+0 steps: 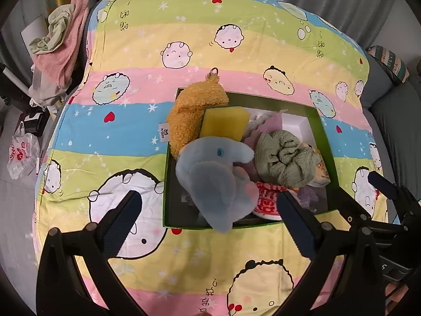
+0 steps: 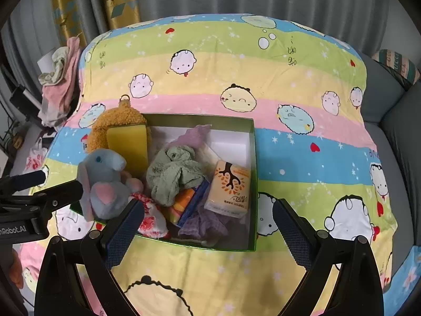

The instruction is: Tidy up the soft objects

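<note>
A green box (image 1: 322, 129) (image 2: 254, 173) sits on a cartoon-print quilt. It holds a blue plush elephant (image 1: 215, 181) (image 2: 105, 181), an orange plush toy (image 1: 189, 113) (image 2: 118, 117), a yellow sponge (image 1: 225, 122) (image 2: 129, 144), a green cloth (image 1: 284, 160) (image 2: 173, 173), a tissue pack (image 2: 230, 188), a red-white pouch (image 2: 151, 218) and purple cloth (image 2: 202, 223). My left gripper (image 1: 208, 223) is open and empty, just in front of the box near the elephant. My right gripper (image 2: 208, 231) is open and empty over the box's near edge.
The quilt (image 1: 236, 39) (image 2: 315, 158) covers a grey sofa (image 2: 394, 121). A pile of pink and green towels (image 1: 63, 44) (image 2: 61, 79) lies at the left edge. A plastic bag (image 1: 21, 155) lies on the floor at left.
</note>
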A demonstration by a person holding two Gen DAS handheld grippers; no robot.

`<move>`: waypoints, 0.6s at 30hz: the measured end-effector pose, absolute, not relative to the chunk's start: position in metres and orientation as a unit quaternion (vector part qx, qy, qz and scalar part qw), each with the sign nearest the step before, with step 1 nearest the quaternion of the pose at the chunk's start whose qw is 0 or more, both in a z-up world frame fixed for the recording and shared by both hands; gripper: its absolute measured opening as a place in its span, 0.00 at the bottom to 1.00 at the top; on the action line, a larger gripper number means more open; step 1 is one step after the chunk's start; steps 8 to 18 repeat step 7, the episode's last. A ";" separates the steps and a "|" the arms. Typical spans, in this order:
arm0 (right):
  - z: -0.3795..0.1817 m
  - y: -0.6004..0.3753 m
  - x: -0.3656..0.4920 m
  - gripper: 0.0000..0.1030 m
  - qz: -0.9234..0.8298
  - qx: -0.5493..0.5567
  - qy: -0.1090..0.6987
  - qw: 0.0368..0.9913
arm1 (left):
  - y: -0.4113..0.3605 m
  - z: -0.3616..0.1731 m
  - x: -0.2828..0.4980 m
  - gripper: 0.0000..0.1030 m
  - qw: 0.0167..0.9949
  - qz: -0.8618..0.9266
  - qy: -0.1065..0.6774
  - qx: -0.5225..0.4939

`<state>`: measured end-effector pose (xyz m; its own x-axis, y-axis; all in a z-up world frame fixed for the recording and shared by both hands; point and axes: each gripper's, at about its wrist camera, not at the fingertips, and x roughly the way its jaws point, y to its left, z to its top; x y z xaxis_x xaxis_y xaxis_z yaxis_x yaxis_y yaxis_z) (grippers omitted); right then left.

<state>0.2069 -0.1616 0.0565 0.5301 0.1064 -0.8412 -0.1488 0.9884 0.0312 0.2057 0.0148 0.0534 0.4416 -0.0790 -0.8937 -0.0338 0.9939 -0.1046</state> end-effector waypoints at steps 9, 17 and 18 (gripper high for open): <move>0.053 -0.161 0.208 0.95 0.072 -0.024 0.481 0.874 | 0.013 0.050 0.206 0.99 0.846 -0.014 0.530 -0.050; 0.053 -0.161 0.208 0.95 0.072 -0.024 0.481 0.874 | 0.013 0.050 0.206 0.99 0.846 -0.014 0.530 -0.050; 0.053 -0.161 0.208 0.95 0.072 -0.024 0.481 0.874 | 0.013 0.050 0.206 0.99 0.846 -0.014 0.530 -0.050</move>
